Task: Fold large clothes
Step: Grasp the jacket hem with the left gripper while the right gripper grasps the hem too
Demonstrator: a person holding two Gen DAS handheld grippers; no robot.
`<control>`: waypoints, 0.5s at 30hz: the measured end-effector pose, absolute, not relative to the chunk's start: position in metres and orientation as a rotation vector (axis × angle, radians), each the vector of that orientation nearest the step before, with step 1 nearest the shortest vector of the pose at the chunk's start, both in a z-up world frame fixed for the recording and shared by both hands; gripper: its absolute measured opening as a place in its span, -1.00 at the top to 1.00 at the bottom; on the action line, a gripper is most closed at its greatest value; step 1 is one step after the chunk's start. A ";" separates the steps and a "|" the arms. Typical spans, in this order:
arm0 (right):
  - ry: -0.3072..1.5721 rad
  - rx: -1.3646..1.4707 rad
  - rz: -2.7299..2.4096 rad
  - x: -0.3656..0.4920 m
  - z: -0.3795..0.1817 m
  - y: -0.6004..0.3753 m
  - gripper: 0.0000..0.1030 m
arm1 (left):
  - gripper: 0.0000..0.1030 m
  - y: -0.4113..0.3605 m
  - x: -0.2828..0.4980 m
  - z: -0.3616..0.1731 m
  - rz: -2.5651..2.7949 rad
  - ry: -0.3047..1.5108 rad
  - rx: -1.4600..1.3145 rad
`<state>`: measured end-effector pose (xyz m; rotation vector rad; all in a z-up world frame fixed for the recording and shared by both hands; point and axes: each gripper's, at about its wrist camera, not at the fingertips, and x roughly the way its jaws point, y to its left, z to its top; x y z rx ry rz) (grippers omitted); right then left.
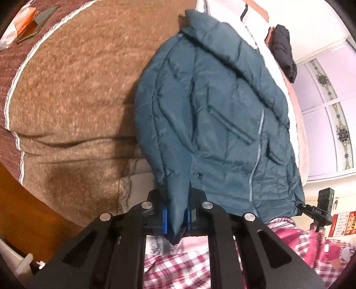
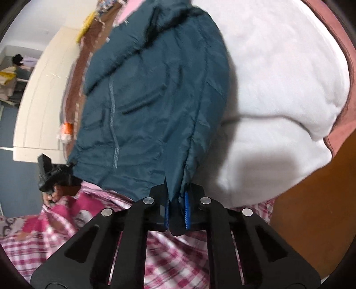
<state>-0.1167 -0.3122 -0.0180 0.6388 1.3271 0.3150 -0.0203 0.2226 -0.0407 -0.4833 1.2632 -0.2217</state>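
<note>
In the left wrist view, an orange packet [image 1: 23, 19] and a flat dark card [image 1: 45, 15] are lying at the far left on a dark red cover. Next to them a fuzzy brown blanket [image 1: 73, 89] with a white edge is spreading across the bed. The quilted teal puffer jacket [image 1: 213, 115] is lying front-up on the bedding, its light blue zip running down the middle, its collar pointing away and its hem hanging toward the cameras. Farther right, a small black garment [image 1: 283, 52] is resting on pale bedding, and a lilac panelled door with floral strips [image 1: 329, 100] is closing off the room. Pink checked fabric [image 1: 178, 264] is showing below both grippers.

The left gripper [image 1: 177, 219] is clenching a fold of the jacket's lower corner, its blue pads pressing the cloth from both sides.

In the right wrist view, a cream wardrobe [image 2: 44, 95] is standing at the left, and a thick white fleece blanket [image 2: 278, 89] is bulging to the right of the jacket. The right gripper [image 2: 177, 212] is pinching the jacket's other bottom corner, with the fabric bunching tightly between its blue pads.
</note>
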 end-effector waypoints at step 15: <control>0.984 0.570 0.324 0.002 0.098 -0.330 0.81 | 0.79 0.209 0.066 0.094 -0.255 0.917 -0.403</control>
